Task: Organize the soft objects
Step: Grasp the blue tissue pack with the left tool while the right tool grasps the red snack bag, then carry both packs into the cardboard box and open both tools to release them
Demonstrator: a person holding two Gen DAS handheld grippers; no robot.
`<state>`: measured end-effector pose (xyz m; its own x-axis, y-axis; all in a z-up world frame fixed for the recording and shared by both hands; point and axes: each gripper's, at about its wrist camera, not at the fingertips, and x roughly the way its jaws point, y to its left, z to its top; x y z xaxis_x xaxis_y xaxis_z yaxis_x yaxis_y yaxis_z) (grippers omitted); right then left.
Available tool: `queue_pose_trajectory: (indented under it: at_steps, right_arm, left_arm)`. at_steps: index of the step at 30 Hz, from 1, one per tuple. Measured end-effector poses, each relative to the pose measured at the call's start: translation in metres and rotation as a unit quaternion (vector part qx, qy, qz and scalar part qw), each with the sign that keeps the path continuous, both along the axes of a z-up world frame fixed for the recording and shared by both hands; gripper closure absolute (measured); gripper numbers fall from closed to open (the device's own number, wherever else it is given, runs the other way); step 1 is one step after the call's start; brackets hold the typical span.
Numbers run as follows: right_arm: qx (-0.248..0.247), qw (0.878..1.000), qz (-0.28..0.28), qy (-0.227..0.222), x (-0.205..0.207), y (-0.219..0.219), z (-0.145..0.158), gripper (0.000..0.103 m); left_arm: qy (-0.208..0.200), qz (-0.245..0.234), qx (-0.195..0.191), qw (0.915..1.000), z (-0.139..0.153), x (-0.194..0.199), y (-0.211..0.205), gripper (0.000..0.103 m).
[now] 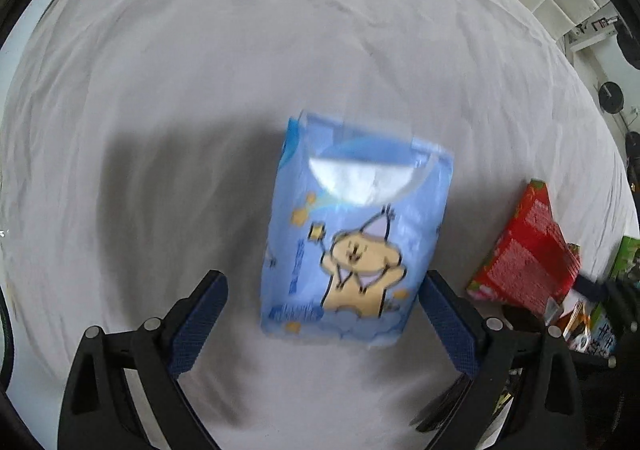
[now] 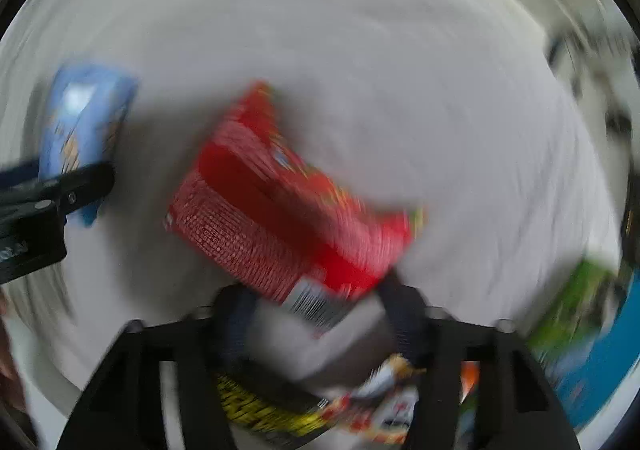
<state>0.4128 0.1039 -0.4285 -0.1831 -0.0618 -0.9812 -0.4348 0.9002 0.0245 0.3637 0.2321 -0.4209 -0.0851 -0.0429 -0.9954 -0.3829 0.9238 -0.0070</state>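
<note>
A light blue soft pack with a cartoon cat [image 1: 352, 238] lies on the white bed sheet [image 1: 200, 89]. My left gripper [image 1: 322, 302] is open, its blue-padded fingers [image 1: 200, 314] on either side of the pack's near end, not clearly touching it. The pack also shows at the left of the blurred right wrist view [image 2: 84, 125]. A red snack packet [image 2: 280, 209] sits just ahead of my right gripper [image 2: 320, 302], its near corner between the open fingers; contact is too blurred to tell. The red packet also shows in the left wrist view [image 1: 528, 250].
A heap of other packets lies near the bed's edge: green and blue ones [image 2: 584, 330], a yellow-black one [image 2: 264, 410], a white-orange one [image 2: 388, 398]. Room furniture shows beyond the bed at the upper right [image 1: 600, 29]. The left gripper's body shows in the right wrist view [image 2: 48, 197].
</note>
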Motion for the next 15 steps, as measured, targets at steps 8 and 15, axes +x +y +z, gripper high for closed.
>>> queue_pose_trajectory:
  at_steps: [8,15]
  right_arm:
    - [0.052,0.998,-0.03,-0.005,0.014,-0.012,0.017,0.033]
    - [-0.019,0.989,0.131,-0.07,0.005,0.04,0.026,0.029]
  left_arm:
    - [0.007,-0.035,0.006,0.9993,-0.02,0.03,-0.006,0.007]
    - [-0.007,-0.052,0.01,0.9986,-0.01,0.037,-0.004,0.031]
